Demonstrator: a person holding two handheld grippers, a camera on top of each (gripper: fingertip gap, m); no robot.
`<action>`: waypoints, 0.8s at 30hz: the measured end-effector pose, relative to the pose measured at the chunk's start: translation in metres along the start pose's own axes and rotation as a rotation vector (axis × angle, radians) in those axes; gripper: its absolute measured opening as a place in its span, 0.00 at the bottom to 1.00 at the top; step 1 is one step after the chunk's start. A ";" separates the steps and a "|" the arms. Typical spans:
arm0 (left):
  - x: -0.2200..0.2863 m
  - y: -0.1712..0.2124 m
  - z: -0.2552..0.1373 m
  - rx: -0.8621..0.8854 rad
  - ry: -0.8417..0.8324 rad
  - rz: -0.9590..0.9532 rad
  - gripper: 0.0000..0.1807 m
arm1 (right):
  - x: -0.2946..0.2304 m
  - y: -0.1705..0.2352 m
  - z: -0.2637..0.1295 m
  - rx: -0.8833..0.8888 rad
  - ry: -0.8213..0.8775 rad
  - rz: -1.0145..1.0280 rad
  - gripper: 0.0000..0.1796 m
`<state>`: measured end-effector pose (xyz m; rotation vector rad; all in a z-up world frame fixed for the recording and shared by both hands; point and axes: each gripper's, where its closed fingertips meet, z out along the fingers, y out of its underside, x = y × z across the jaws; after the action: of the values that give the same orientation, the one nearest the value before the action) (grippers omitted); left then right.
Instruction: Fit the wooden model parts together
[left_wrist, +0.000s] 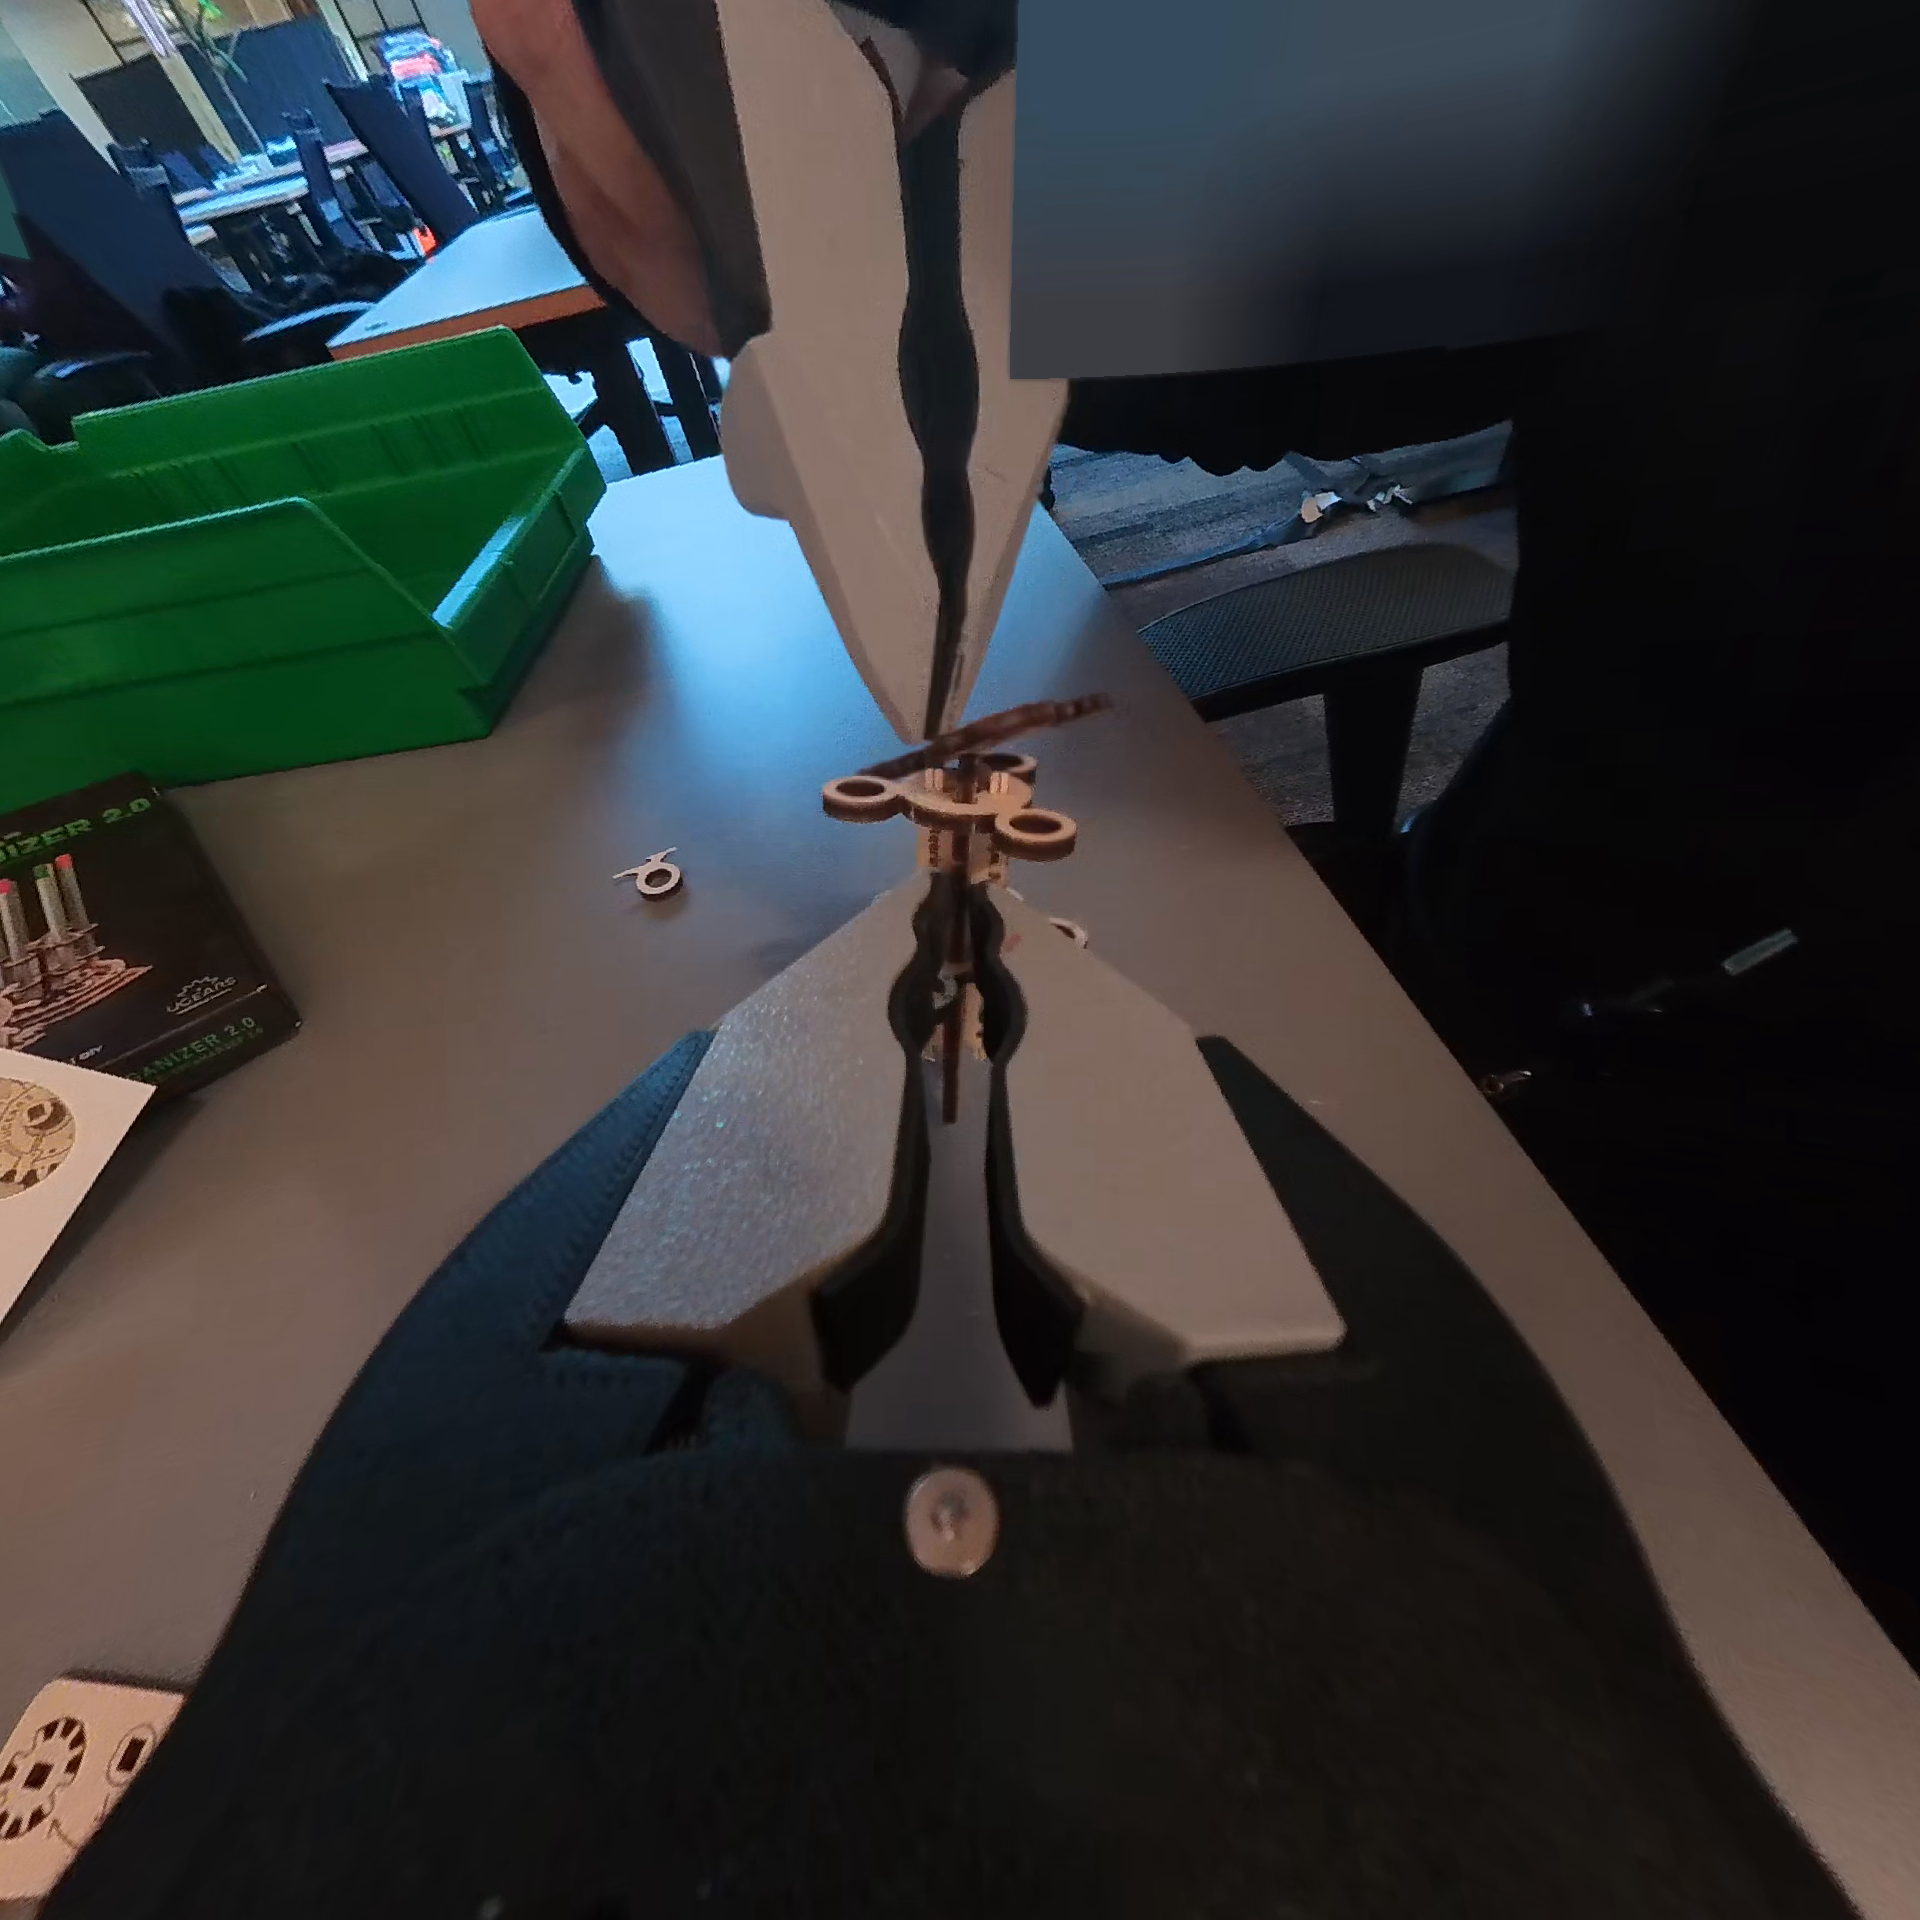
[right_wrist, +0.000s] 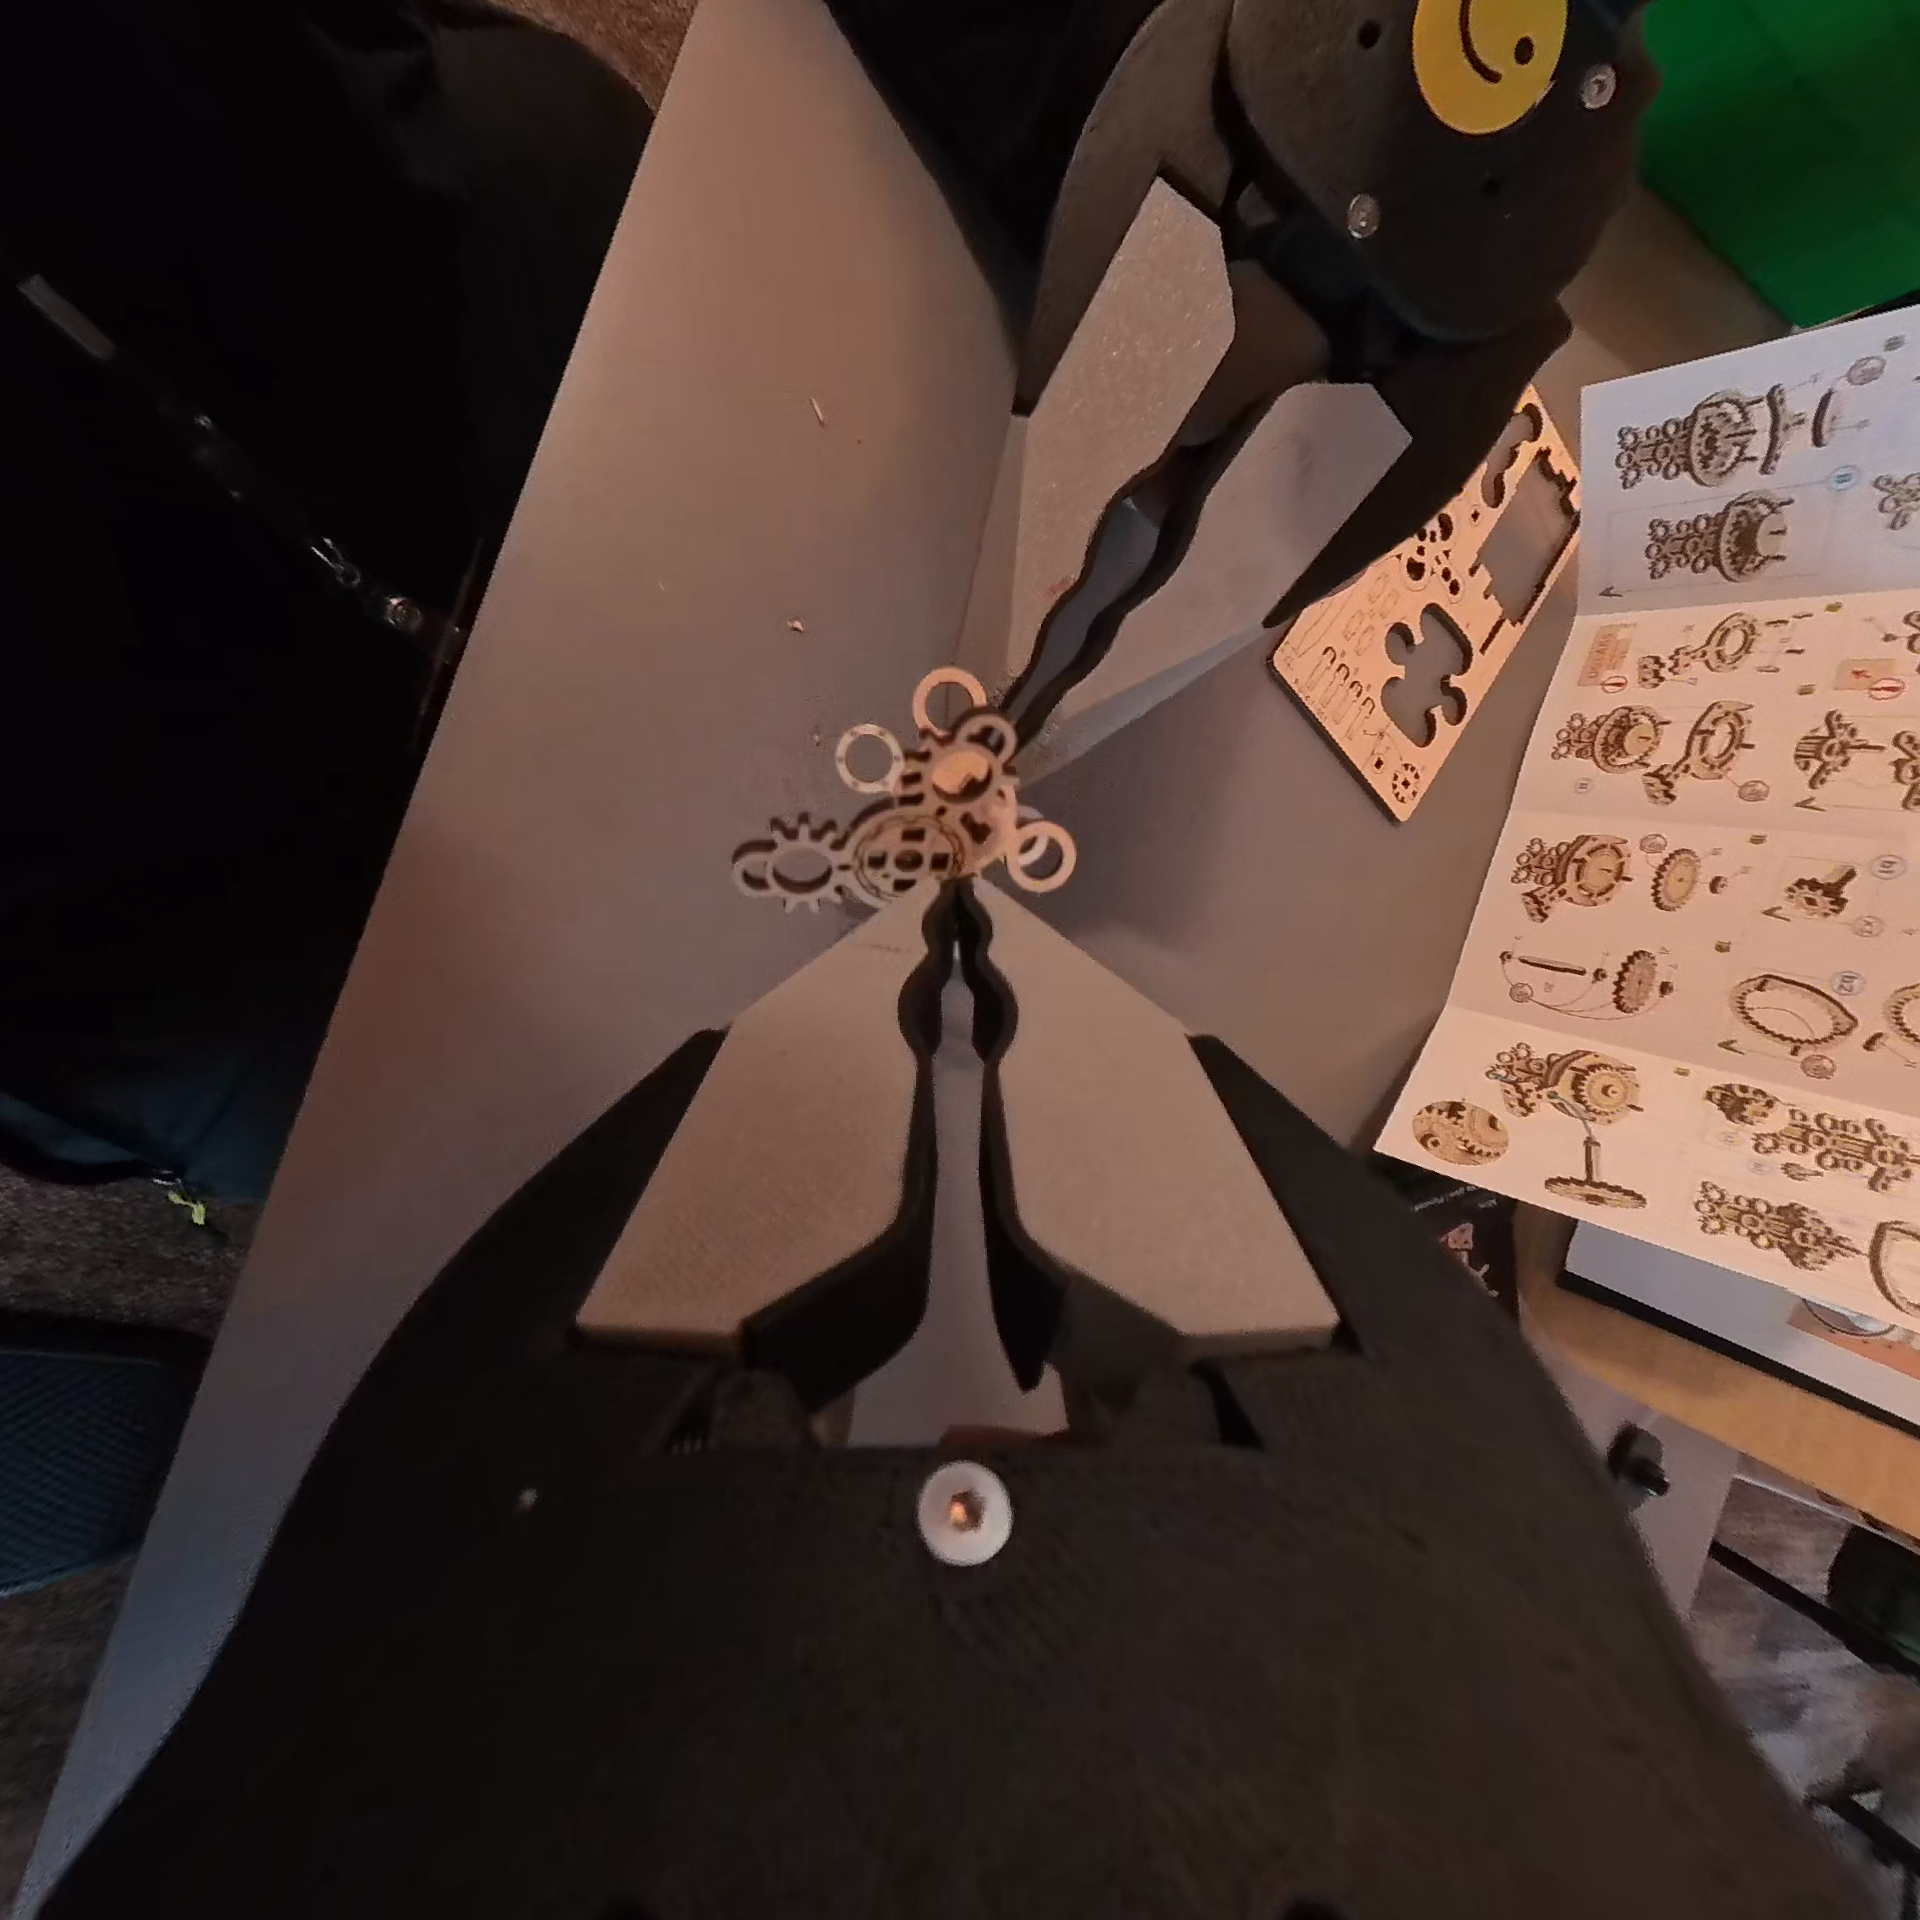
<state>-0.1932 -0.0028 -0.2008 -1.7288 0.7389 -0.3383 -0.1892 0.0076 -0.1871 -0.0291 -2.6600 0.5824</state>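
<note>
Above the grey table, left gripper clamps the ringed wooden subassembly while right gripper, closed on a toothed flat part, appears mid-fitting; seating it calls for careful slot alignment.

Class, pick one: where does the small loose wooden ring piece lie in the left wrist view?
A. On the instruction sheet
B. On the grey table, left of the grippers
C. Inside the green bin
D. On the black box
B: the small ring piece lies alone on the bare grey table, between the black box and the left gripper.

Dim indoor light, warm-tinted in one view; wide-angle edges bend.
</note>
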 end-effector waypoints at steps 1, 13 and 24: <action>-0.001 0.001 0.000 -0.006 -0.002 -0.003 0.00 | 0.000 0.000 0.001 0.004 -0.002 0.010 0.00; -0.028 0.018 0.001 -0.112 -0.139 -0.113 0.00 | 0.018 0.037 0.022 -0.011 0.077 0.310 0.00; -0.049 0.045 -0.007 -0.292 -0.300 0.001 0.00 | 0.020 0.089 0.036 0.019 0.102 0.676 0.00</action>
<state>-0.2477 0.0170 -0.2335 -1.9979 0.5888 0.0353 -0.2279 0.0765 -0.2445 -0.9498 -2.5071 0.7782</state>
